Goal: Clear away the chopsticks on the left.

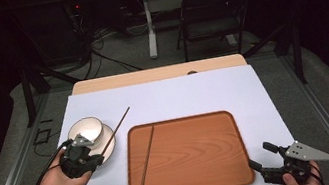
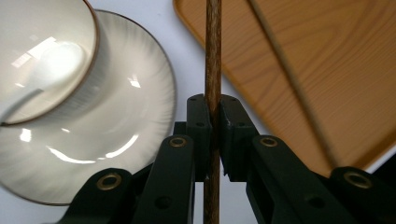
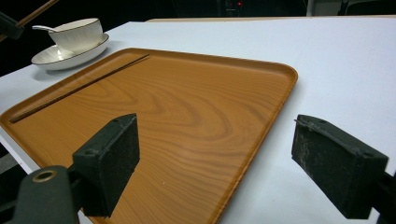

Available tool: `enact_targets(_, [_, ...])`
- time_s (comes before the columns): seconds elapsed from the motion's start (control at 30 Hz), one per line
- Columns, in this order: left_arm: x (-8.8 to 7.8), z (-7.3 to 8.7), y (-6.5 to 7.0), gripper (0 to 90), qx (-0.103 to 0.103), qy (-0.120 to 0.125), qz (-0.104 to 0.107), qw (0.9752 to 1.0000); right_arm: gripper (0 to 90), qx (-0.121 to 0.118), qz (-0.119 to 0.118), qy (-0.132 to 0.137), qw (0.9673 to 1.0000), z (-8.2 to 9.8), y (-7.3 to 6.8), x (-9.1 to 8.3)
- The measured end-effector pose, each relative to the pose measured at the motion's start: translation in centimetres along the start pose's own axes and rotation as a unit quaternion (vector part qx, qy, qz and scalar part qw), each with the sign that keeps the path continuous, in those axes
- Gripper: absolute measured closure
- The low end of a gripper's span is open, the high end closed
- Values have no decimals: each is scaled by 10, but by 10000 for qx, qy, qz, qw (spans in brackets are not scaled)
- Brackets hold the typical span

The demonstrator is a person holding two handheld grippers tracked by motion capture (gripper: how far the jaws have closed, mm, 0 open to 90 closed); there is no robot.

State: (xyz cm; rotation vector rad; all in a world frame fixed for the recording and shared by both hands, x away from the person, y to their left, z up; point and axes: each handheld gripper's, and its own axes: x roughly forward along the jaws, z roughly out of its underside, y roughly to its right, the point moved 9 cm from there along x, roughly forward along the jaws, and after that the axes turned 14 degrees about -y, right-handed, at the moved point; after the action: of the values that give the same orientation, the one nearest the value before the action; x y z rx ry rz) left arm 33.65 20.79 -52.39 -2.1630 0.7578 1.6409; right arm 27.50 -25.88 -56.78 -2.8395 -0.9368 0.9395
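Note:
My left gripper [image 1: 92, 152] is shut on a dark wooden chopstick [image 1: 116, 129], held above the white plate [image 1: 109, 147] that carries a white bowl [image 1: 85, 130]. Between the clamped pads the chopstick [image 2: 213, 70] runs straight up the left gripper view, beside the plate [image 2: 135, 107] and bowl [image 2: 46, 51]. A second chopstick [image 1: 145, 161] lies along the left side of the wooden tray [image 1: 198, 153]. My right gripper [image 1: 259, 156] stands open at the tray's near right corner, and between its wide-apart pads [image 3: 112, 158] the tray [image 3: 187, 107] shows with nothing gripped.
A spoon handle [image 3: 43, 28] sticks out of the bowl [image 3: 77, 32]. A white sheet [image 1: 178, 97] covers the table. Beyond its far edge stand a black folding chair [image 1: 212, 11] and cables on the floor.

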Motion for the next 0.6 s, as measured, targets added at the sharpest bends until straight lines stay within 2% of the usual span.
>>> enact_targets(0.03, [1, -2, 3, 833, -220, -6, 199, 9996, 146, 0, 1, 0, 10000, 0, 0, 0])
enact_targets(0.1, [2, -4, 8, 833, -606, -52, 533, 9967, 146, -3, 0, 2, 10000, 0, 0, 0])
enact_targets(0.13, [3, -6, 12, 833, -858, -49, 779, 9932, 146, -2, -3, 4, 10000, 0, 0, 0])
enact_targets(0.2, [6, -9, 16, 833, -1148, -37, 1078, 9875, 146, 4, -15, 20, 10000, 0, 0, 0])
enact_targets(0.27, [10, -11, 21, 833, -1439, -54, 1442, 9790, 146, 5, -17, 16, 10000, 0, 0, 0])
enact_targets(0.33, [15, -14, 25, 834, -1723, -72, 1796, 9685, 146, 3, -20, 13, 10000, 0, 0, 0])
enact_targets(0.37, [17, -15, 27, 835, -1836, -67, 1916, 9641, 146, 2, -20, 14, 10000, 0, 0, 0])
enact_targets(0.4, [17, -15, 27, 834, -1836, -67, 1916, 9641, 146, 2, -20, 14, 10000, 0, 0, 0])
enact_targets(0.43, [22, -18, 29, 834, -2001, -76, 2106, 9568, 146, 2, -10, 1, 10000, 0, 0, 0])
enact_targets(0.47, [22, -18, 29, 834, -2001, -76, 2106, 9568, 146, 2, -10, 1, 10000, 0, 0, 0])
enact_targets(0.5, [26, -20, 32, 834, -2176, -43, 2217, 9505, 146, 1, -10, 2, 10000, 0, 0, 0])
enact_targets(0.53, [31, -21, 33, 835, -2195, -96, 2283, 9485, 146, -2, -20, 16, 10000, 0, 0, 0])
enact_targets(0.57, [35, -21, 34, 835, -2194, -138, 2243, 9494, 146, 6, -22, 14, 10000, 0, 0, 0])
enact_targets(0.6, [41, -21, 37, 835, -2212, -217, 2224, 9493, 146, -6, -12, 6, 10000, 0, 0, 0])
